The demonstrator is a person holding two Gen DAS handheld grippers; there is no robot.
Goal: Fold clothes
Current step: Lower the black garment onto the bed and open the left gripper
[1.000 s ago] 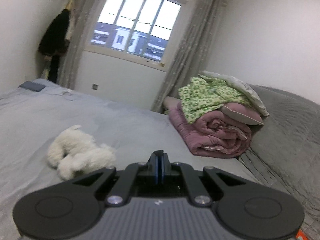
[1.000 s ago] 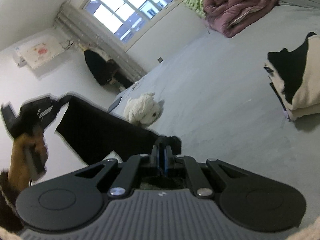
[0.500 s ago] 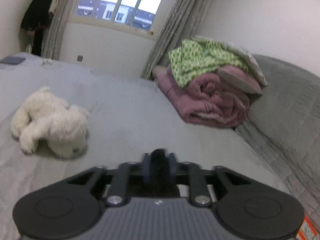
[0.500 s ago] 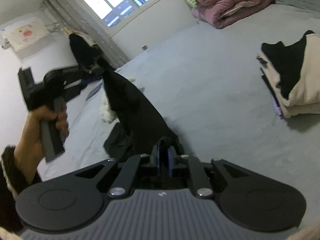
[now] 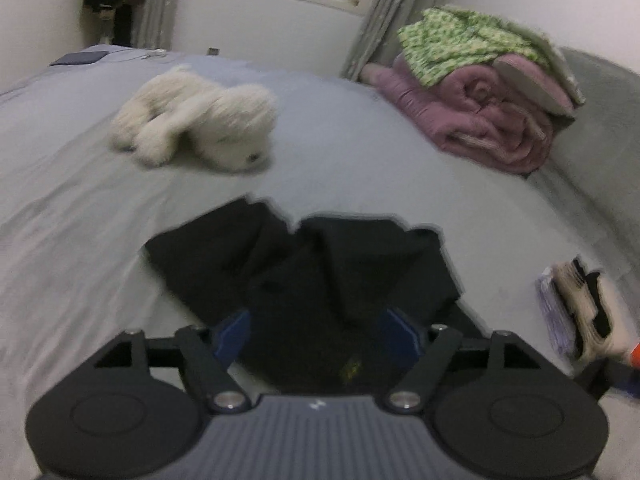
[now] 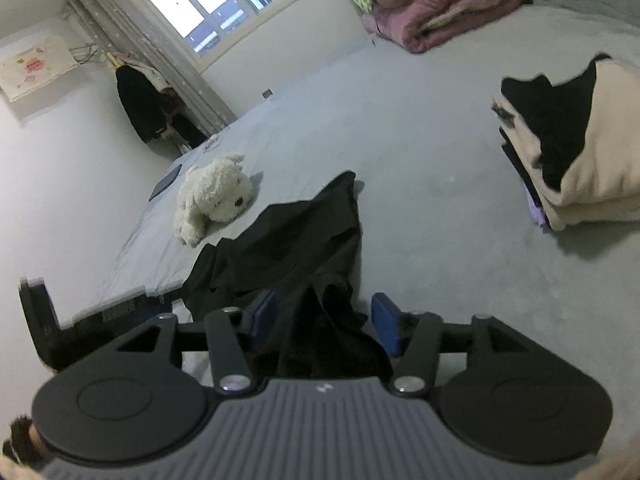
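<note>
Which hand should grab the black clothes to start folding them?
Probably the left gripper: its opening jaws straddle the flatter spread of the black garment. The right gripper faces only a bunched end.

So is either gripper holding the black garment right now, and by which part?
Neither. Both the left gripper and right gripper are opening; the black garment lies between their jaws, released.
</note>
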